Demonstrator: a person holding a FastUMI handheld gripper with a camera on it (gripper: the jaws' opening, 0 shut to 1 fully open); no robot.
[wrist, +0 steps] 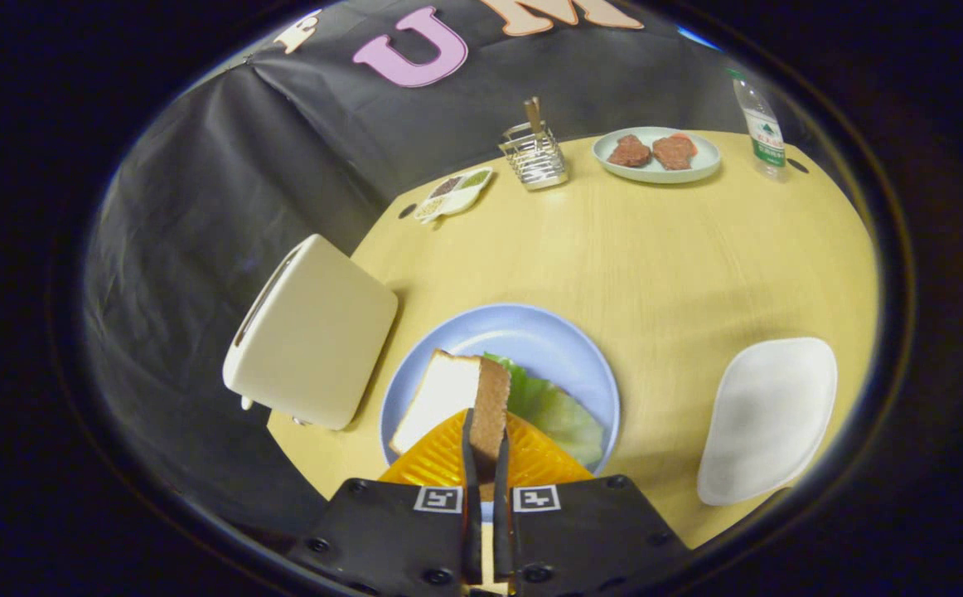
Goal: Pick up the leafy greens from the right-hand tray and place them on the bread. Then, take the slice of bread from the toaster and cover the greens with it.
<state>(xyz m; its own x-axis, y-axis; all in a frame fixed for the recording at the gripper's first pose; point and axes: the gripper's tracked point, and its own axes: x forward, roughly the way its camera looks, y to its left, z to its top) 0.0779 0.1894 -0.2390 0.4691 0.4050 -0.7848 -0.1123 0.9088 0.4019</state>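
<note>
right now, through the gripper view, my gripper [486, 444] has its two fingers drawn in narrow, both pressing on the crust edge of the slice of bread [458, 394] — the slice stands tilted on edge between them, its pale face turned toward the toaster [312, 333]. below and just ahead of my fingers sits the blue plate [531, 332], and on it the leafy greens [554, 410] lie spread to the right of the held slice. whether the slice's lower edge touches the greens or hangs just above them, i cannot tell; the bread under the greens is hidden from me too.

the toaster stands just left of the plate, close to the table's edge, its slot facing up and away. to the right of the plate, apart from it, lies the white tray [767, 419]. beyond all this on the wooden table [680, 257] — near the far rim — i see a small dish of seasonings [454, 193], a wire holder [534, 156] with sticks standing in it, a pale plate [657, 155] carrying two brown patties, and a plastic bottle [761, 124] upright at the far right.
</note>
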